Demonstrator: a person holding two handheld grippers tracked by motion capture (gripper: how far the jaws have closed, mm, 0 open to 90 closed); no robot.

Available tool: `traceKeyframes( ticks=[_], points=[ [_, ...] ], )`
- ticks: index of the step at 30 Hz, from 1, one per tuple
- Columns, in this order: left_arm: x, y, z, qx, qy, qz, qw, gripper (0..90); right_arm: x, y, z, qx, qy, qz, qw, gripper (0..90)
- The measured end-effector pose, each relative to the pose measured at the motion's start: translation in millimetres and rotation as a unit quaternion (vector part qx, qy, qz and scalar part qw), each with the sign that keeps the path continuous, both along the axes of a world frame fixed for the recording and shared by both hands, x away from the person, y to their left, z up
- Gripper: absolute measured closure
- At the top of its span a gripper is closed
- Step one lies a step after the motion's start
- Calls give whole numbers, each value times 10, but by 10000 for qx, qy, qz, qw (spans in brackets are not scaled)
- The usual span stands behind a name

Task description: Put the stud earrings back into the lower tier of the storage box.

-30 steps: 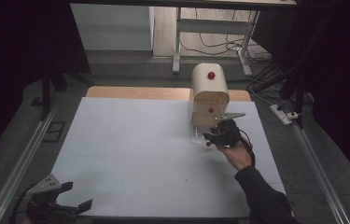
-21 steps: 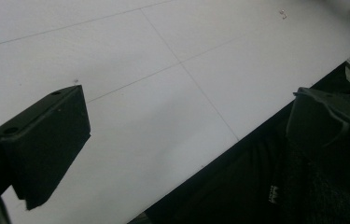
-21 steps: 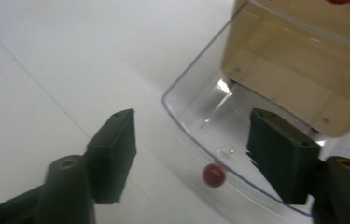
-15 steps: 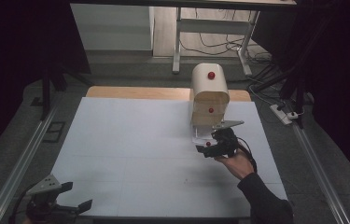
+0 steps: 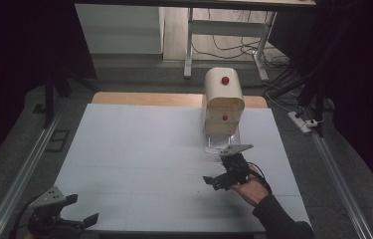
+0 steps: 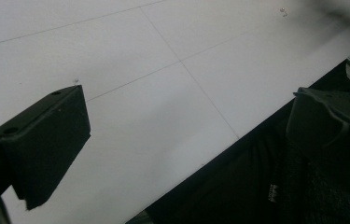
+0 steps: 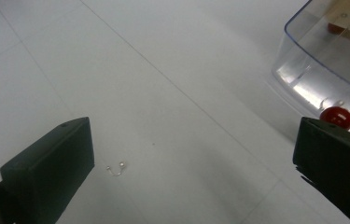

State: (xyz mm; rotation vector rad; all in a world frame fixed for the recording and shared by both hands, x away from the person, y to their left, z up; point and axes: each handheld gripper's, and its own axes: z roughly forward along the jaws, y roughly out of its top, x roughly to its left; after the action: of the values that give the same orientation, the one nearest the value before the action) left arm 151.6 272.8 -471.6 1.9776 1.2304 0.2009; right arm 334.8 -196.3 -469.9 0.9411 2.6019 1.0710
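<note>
A cream box (image 5: 223, 97) with a rounded top stands at the far right of the white table (image 5: 139, 149). It has one red knob on top (image 5: 225, 79) and another on its front (image 5: 225, 118). A clear plastic drawer (image 5: 222, 143) sticks out at its base, and in the right gripper view this drawer (image 7: 312, 70) carries a red knob (image 7: 337, 116). My right gripper (image 5: 222, 172) (image 7: 191, 154) is a short way in front of the drawer. Its jaws have just been opening and stand wide with nothing between them. My left gripper (image 5: 82, 209) (image 6: 186, 130) rests open and empty at the near left corner.
A tiny bent metal piece (image 7: 116, 169) lies on the table just ahead of the right gripper. The table's near edge (image 6: 238, 137) runs under the left gripper, with dark cloth below it. Metal rails (image 5: 20, 164) flank the table. A power strip (image 5: 303, 122) lies on the floor at the right.
The right gripper has drawn back from the clear drawer toward the near side of the table, and its jaws have opened wide. The left gripper has stayed where it was.
</note>
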Motion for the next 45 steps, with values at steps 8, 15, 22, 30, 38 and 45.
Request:
traceKeyframes(
  ticks=[8,15,22,30,38,45],
  points=[
    [4,-1,-1,5,9,-10,10000,0,-36,133,-145,-502,106,-47,9987,0],
    [5,-4,-2,11,15,-12,10000,0,-61,264,-266,-784,139,241,9965,64],
    [6,-2,-3,5,22,-14,10000,0,-128,399,-335,-996,263,624,9927,438],
    [8,-4,-3,16,28,-18,10000,0,-171,468,-351,-997,371,998,9893,726],
    [6,-5,-4,23,25,-22,10000,0,-210,526,-393,-1265,300,1212,9841,868],
    [6,-6,-3,30,26,-28,10000,0,-190,521,-356,-1251,360,1278,9832,870]
  ],
)
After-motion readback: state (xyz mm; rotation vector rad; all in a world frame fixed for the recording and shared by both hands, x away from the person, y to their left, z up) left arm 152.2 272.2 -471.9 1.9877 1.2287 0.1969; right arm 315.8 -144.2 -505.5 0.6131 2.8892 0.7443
